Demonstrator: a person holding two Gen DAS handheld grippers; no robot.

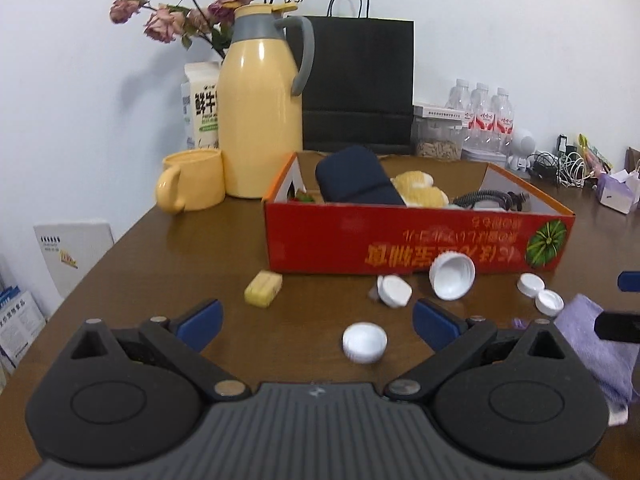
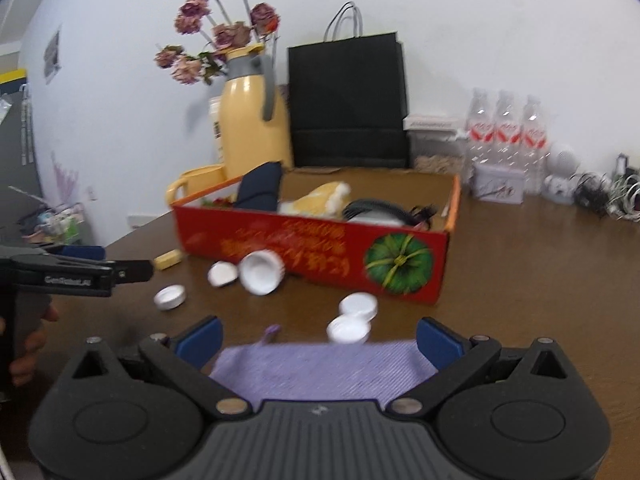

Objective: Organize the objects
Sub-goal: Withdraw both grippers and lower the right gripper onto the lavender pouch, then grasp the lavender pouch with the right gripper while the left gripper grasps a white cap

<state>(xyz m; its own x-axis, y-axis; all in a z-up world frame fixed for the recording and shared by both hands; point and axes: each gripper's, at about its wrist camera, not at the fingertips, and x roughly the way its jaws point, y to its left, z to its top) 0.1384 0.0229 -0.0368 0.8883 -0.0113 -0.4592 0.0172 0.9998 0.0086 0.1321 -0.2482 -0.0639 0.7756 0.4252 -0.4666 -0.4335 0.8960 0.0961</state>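
Purple cloth (image 2: 320,368) between right hand-held gripper (image 2: 318,338) fingers.

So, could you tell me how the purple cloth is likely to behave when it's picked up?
The purple cloth lies flat and thin between the right gripper's open fingers, so it will probably drape limply. Its woven surface suggests a fair grip; it looks light.

We see an office room — a big brown table (image 1: 168,240) by a white wall, with a yellow jug (image 1: 260,120), water bottles (image 1: 486,116), tangled cables (image 1: 560,168) and stacked booklets (image 1: 20,320) — everyday work things.
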